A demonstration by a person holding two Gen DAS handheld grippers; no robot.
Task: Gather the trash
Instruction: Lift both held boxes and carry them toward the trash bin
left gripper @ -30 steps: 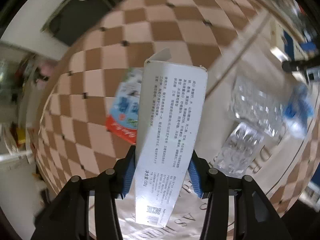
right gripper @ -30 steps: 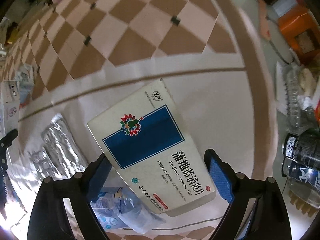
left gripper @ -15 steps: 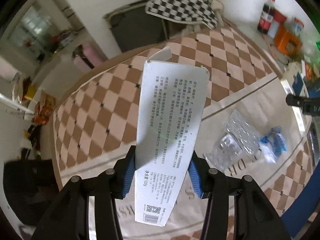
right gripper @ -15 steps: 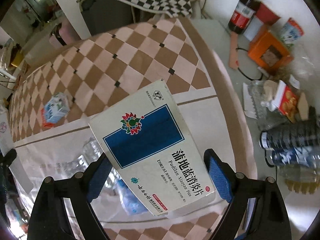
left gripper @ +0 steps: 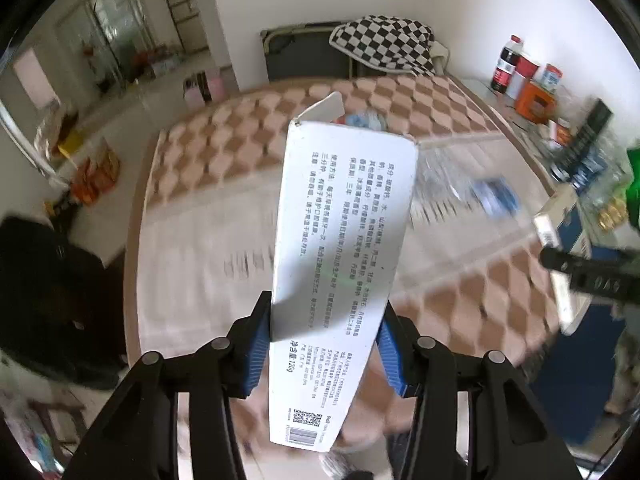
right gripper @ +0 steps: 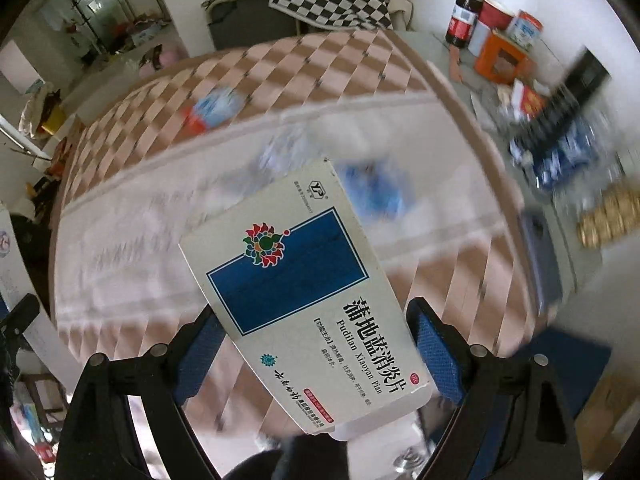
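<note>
My left gripper (left gripper: pixel 322 340) is shut on a long white carton (left gripper: pixel 340 264) with black print, held upright high above the checkered tablecloth (left gripper: pixel 224 160). My right gripper (right gripper: pixel 316 344) is shut on a white and blue medicine box (right gripper: pixel 296 284), held tilted above the same table. On the cloth lie clear blister packs (left gripper: pixel 436 176), a blue crumpled wrapper (left gripper: pixel 496 196) and a red and blue packet (right gripper: pixel 212 108). The right gripper's tip (left gripper: pixel 588 272) shows at the right edge of the left wrist view.
A side counter on the right carries a cola bottle (right gripper: pixel 464 12), an orange box (right gripper: pixel 500 56), cans and snacks. A chair with a checkered cushion (left gripper: pixel 384 44) stands behind the table. A black bag (left gripper: pixel 48 288) lies on the floor at left.
Both grippers have risen and pulled back from the table with their boxes still held. The table now looks smaller and farther, and more of the room shows.
</note>
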